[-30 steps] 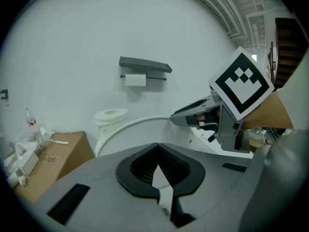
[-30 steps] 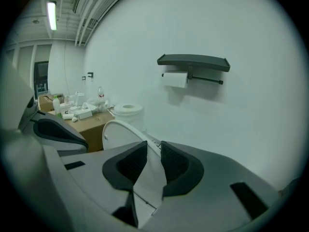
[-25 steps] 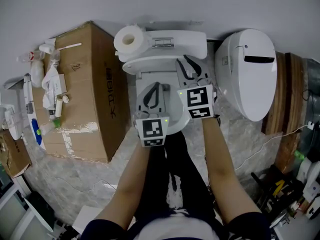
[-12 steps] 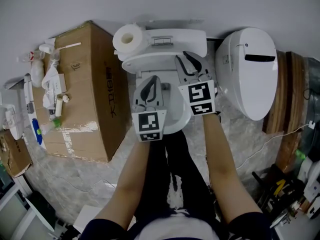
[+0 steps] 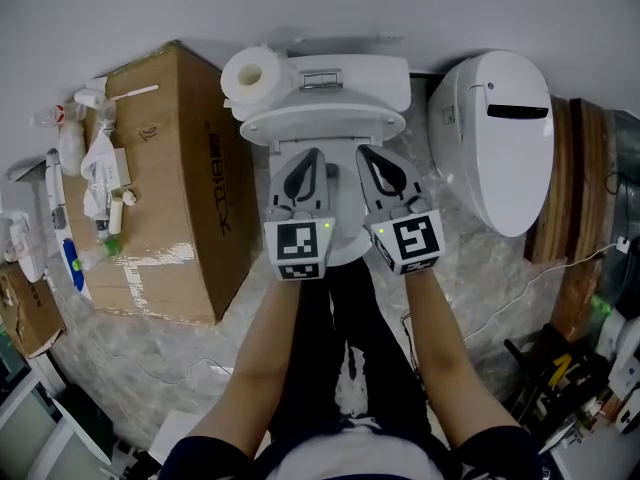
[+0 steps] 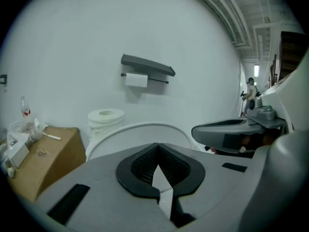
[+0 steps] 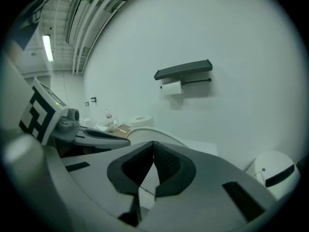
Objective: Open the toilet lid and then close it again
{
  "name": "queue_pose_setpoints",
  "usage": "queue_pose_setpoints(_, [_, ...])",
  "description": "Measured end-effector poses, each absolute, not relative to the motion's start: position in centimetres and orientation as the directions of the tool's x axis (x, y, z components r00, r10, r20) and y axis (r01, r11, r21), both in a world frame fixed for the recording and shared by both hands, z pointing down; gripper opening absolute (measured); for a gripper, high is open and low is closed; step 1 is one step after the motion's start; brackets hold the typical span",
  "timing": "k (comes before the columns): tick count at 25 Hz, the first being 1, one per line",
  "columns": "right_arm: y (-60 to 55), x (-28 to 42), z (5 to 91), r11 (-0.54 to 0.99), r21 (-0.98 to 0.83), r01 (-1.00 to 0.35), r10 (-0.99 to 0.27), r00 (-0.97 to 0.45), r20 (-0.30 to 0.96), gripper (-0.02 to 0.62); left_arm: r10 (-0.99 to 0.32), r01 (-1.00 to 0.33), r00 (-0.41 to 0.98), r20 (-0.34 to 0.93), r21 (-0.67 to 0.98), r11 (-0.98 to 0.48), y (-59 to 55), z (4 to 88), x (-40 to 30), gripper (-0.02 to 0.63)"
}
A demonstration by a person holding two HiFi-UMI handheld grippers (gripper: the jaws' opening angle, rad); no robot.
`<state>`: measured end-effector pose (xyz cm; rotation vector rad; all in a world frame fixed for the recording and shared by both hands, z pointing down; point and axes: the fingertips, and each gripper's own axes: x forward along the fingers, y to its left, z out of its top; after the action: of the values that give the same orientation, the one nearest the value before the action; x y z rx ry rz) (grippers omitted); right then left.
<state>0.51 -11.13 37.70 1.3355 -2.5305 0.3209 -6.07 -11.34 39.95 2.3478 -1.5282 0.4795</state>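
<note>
**Both tools shut before the raised lid**

The toilet lid [image 5: 320, 123] stands upright against the toilet's tank [image 5: 350, 73]. The left tool [image 5: 309, 156] and right tool [image 5: 367, 154] hang side by side over the toilet's bowl, just in front of the lid. Each has its jaws pressed together on nothing. A toilet paper roll [image 5: 250, 76] sits on the tank's left end.

Toilet [image 5: 330, 118]: centre, tank at 12 o'clock against the wall.
Paper roll [image 5: 248, 76]: on the tank's 9 o'clock end.
Cardboard box [image 5: 175, 188]: just beside the toilet, at its 9 o'clock.
Clutter [image 5: 95, 158]: along the box's 9 o'clock edge.
Rounded fixture [image 5: 490, 138]: near the toilet, at its 3 o'clock.
Left gripper [image 5: 310, 158], right gripper [image 5: 368, 156]: side by side over the bowl, pointing to 12 o'clock.
</note>
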Motion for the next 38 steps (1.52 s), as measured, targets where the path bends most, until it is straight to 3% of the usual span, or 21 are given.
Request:
queue_pose_setpoints(9, [-7.4,-1.9,38.1,0.619,-0.117,-0.776,-0.705,-0.615,0.353,0.008,-0.803,-0.885,0.427,0.416,0.008,-0.466,-9.7,39.3,-4.6,0.005])
queue_pose_setpoints(14, [-7.3,-2.0,37.1,0.626,-0.143,-0.767,-0.714,-0.637,0.29,0.008,-0.803,-0.887,0.432,0.41,0.035,-0.46,-9.2,39.4,-4.9,0.006])
queue_pose_setpoints(21, [-8.1,-1.3,37.3,0.641,-0.053,-0.766,-0.72,-0.623,0.307,0.009,-0.812,-0.897,0.417,0.408,0.041,-0.44,-9.4,39.3,-5.6,0.006])
queue_pose_setpoints(28, [-10.5,-0.9,37.5,0.686,0.184,-0.704,-0.707,-0.585,0.397,0.009,-0.812,-0.9,0.41,0.415,0.039,-0.435,-9.7,39.3,-5.7,0.006])
queue_pose_setpoints(33, [-12.6,-0.6,38.4,0.69,0.238,-0.684,-0.703,-0.554,0.446,0.011,-0.815,-0.902,0.406,0.413,0.038,-0.43,-9.8,39.3,-5.7,0.005])
queue_pose_setpoints(38, [-13.8,-0.6,38.3,0.695,0.26,-0.671,-0.698,-0.542,0.468,0.057,-0.817,-0.905,0.4,0.414,0.039,-0.423,-9.9,39.2,-5.8,0.006])
